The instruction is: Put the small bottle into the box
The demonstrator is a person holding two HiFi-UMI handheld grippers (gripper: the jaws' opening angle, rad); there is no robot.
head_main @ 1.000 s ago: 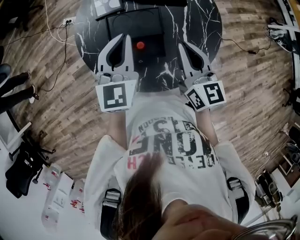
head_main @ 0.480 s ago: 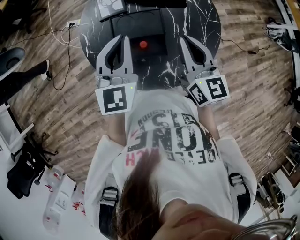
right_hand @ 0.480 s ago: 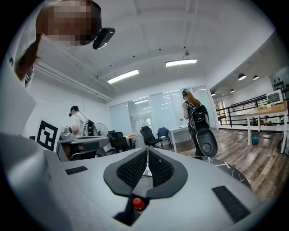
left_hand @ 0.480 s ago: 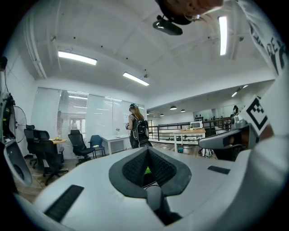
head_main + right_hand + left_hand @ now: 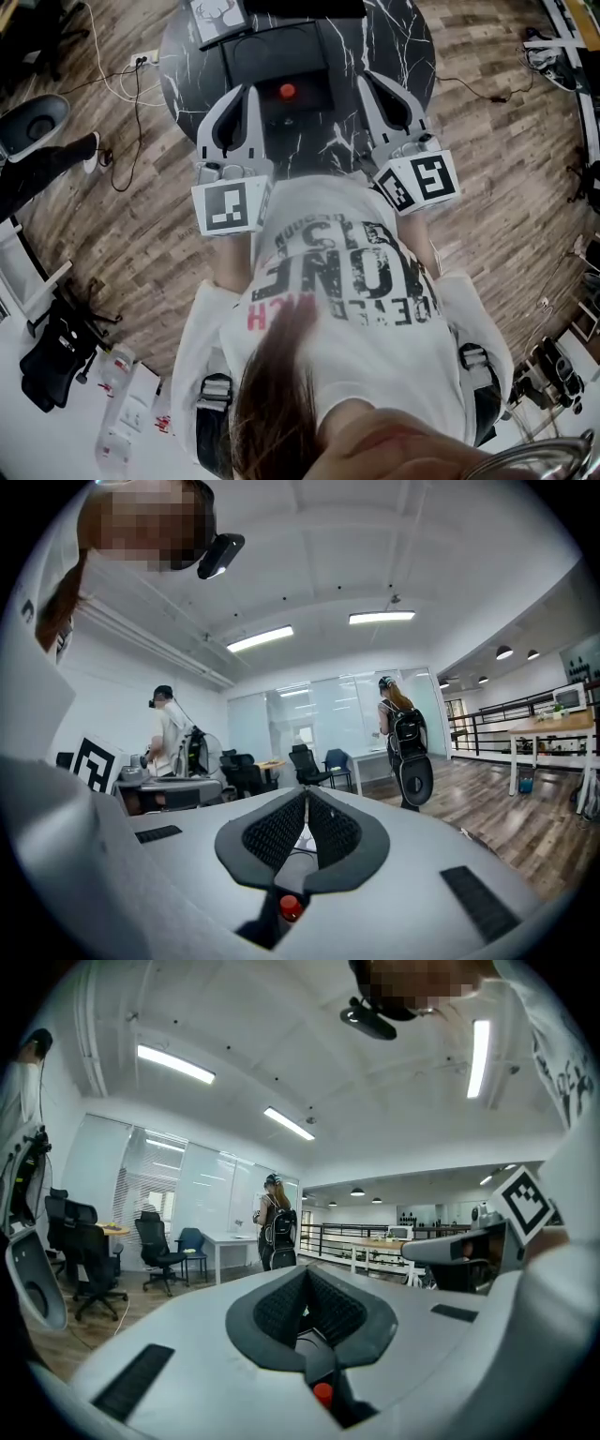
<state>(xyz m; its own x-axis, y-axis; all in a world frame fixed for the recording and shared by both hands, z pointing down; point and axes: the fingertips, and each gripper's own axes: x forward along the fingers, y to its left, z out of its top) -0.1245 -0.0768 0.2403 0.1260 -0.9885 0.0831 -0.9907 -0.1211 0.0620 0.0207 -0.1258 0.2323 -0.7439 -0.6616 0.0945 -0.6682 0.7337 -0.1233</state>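
A small bottle with a red cap (image 5: 286, 91) stands on the round black marble table (image 5: 394, 42), within a dark rectangular box (image 5: 281, 56); in this dim view I cannot tell whether it is inside or on top. My left gripper (image 5: 249, 92) hovers just left of the cap, jaws shut and holding nothing. My right gripper (image 5: 367, 82) hovers to the cap's right, also shut and holding nothing. In the left gripper view the pads of my left gripper (image 5: 305, 1277) meet. The right gripper view shows the same for my right gripper (image 5: 307, 796). Both point level across an office.
A white framed card (image 5: 216, 14) lies at the table's far left edge. Cables and a power strip (image 5: 139, 61) lie on the wooden floor to the left. A bystander's foot (image 5: 89, 150) and a chair base (image 5: 37, 117) are at the left, and a person with a backpack (image 5: 408, 752) stands ahead.
Both grippers have shifted a little over the table and stayed shut. At the left of the head view a bystander's leg has moved and a chair base has come into sight.
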